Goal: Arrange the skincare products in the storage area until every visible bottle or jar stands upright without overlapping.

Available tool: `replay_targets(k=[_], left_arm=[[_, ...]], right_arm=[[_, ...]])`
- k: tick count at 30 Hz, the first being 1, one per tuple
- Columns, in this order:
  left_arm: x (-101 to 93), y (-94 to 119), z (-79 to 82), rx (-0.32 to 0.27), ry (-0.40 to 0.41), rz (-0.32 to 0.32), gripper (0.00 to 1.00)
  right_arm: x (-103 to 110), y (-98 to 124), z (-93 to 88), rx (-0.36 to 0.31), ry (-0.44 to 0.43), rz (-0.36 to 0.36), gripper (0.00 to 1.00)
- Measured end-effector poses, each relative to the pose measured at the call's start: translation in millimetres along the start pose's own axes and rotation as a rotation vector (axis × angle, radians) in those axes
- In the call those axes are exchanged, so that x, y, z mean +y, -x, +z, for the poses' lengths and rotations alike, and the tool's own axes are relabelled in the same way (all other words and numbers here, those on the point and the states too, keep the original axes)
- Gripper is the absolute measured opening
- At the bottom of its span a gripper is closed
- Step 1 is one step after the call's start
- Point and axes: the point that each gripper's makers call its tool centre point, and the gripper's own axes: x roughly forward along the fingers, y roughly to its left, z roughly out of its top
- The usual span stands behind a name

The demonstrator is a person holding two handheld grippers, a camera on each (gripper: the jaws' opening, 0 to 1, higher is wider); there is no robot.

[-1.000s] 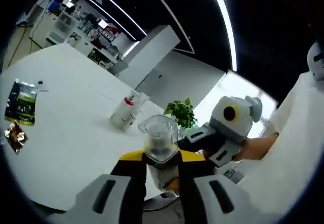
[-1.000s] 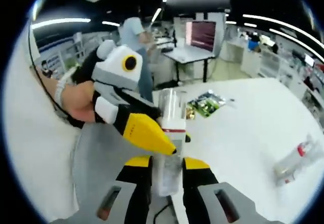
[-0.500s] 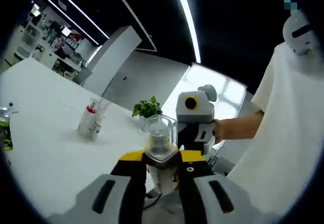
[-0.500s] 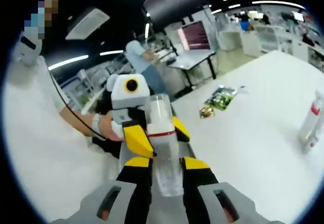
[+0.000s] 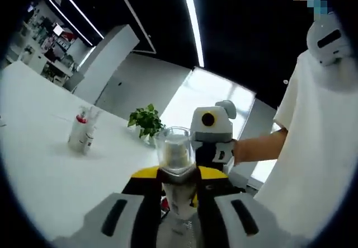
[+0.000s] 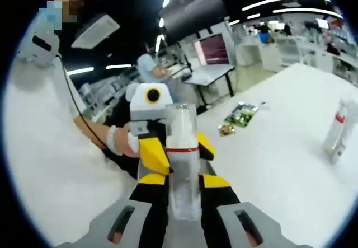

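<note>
**A:** Hand-held gripper status: both pinch the same clear bottle. Left hand-held gripper (image 5: 178, 187) has its jaws pressed on the bottle's (image 5: 175, 164) lower body, cap end pointing away from the camera. Right hand-held gripper (image 6: 183, 185) clamps the clear body below the red band, with the left one's yellow jaws showing just behind it in the right gripper view

**B:** Where's the bottle relative to the worktop?

**A:** In the air, off the near edge of the worktop (image 5: 50, 164), close to the person's white shirt (image 5: 313, 164). Not touching anything but the jaws

**B:** What changed over the last second?

**A:** A second ago the left jaw came in from the side at an angle. Now the two sit face to face with the bottle between them. Both views swung too, so the other bottles slid across frame; that's camera motion, not the bottles

**B:** Other targets?

**A:** Pair of red-banded bottles (image 5: 81, 135) standing well off on the worktop, near a potted plant (image 5: 145, 122). Same pair at the right edge of the right gripper view (image 6: 339, 131). They look upright; I can't tell whether they touch. Green packet (image 6: 240, 113) and a small foil wrapper (image 6: 226, 129) lie farther along

**B:** Meaning for the task?

**A:** Reads as a handover or regrip mid-air. Bottle isn't placed yet; one side has to let go, then it goes down upright, clear of that pair
</note>
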Motion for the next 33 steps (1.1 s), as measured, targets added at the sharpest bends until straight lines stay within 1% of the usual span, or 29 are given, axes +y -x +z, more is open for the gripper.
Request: replay_targets(k=[2,3,4,5,6,8,9,10,12,14,15,18,20,21,22,23,24,27,28,30,31,33], left_arm=[[4.6,0,0.2,0.000,0.016,0.018,0.21],[8.9,0,1.0,-0.006,0.020,0.044,0.21],[10.6,0,0.0,-0.002,0.024,0.053,0.21],[13.9,0,-0.7,-0.001,0.027,0.075,0.21],[19.6,0,-1.0,-0.002,0.016,0.111,0.21],[25.2,0,-1.6,0.000,0.013,0.143,0.21],[27.6,1,-1.7,0.000,0.018,0.155,0.21],[30.7,1,-0.8,-0.006,0.033,0.171,0.21],[33.7,3,0.2,-0.011,0.026,0.188,0.21],[37.3,4,-1.0,-0.004,0.019,0.210,0.21],[39.7,5,-2.2,0.002,0.020,0.222,0.22],[44.0,5,-1.7,-0.003,0.032,0.239,0.22],[45.6,6,-2.0,-0.001,0.039,0.245,0.21],[45.3,6,-2.0,0.000,0.047,0.242,0.21],[45.4,7,-2.6,0.004,0.055,0.239,0.20],[45.0,9,-2.8,0.003,0.085,0.233,0.20],[43.7,9,-1.7,-0.005,0.097,0.222,0.19],[41.5,9,-0.7,-0.010,0.088,0.209,0.18],[41.0,9,-1.8,-0.004,0.086,0.204,0.18],[39.3,8,-2.8,0.001,0.094,0.193,0.18],[38.6,8,-2.3,0.000,0.093,0.188,0.18],[36.3,7,-2.7,0.002,0.103,0.176,0.18]], right_arm=[[-5,0,-0.5,-0.011,-0.012,-0.038,0.15],[-10,-2,1.0,-0.029,0.013,-0.080,0.15],[-11,-3,-1.0,-0.019,0.024,-0.098,0.14],[-13,-6,-1.8,-0.015,0.047,-0.131,0.14],[-15,-9,-1.9,-0.014,0.060,-0.155,0.14],[-20,-14,-2.1,-0.008,0.106,-0.211,0.14],[-22,-17,-1.7,-0.008,0.109,-0.237,0.14],[-22,-19,-1.4,-0.013,0.108,-0.242,0.14],[-24,-22,-0.8,-0.014,0.137,-0.284,0.14],[-27,-24,-1.8,0.001,0.173,-0.323,0.14],[-28,-25,-2.1,0.005,0.171,-0.331,0.14],[-31,-27,-0.9,0.006,0.185,-0.362,0.14],[-32,-28,-0.5,0.022,0.219,-0.388,0.14],[-32,-28,-0.2,0.030,0.240,-0.394,0.14],[-31,-29,-1.1,0.035,0.234,-0.389,0.14],[-31,-29,-0.8,0.036,0.230,-0.385,0.14],[-31,-29,0.2,0.033,0.228,-0.377,0.15],[-30,-28,0.4,0.035,0.237,-0.363,0.15],[-29,-28,-0.6,0.037,0.233,-0.358,0.15],[-28,-27,-2.5,0.037,0.207,-0.329,0.16],[-27,-27,-2.2,0.026,0.197,-0.306,0.16],[-25,-24,-2.8,0.030,0.178,-0.266,0.17]])
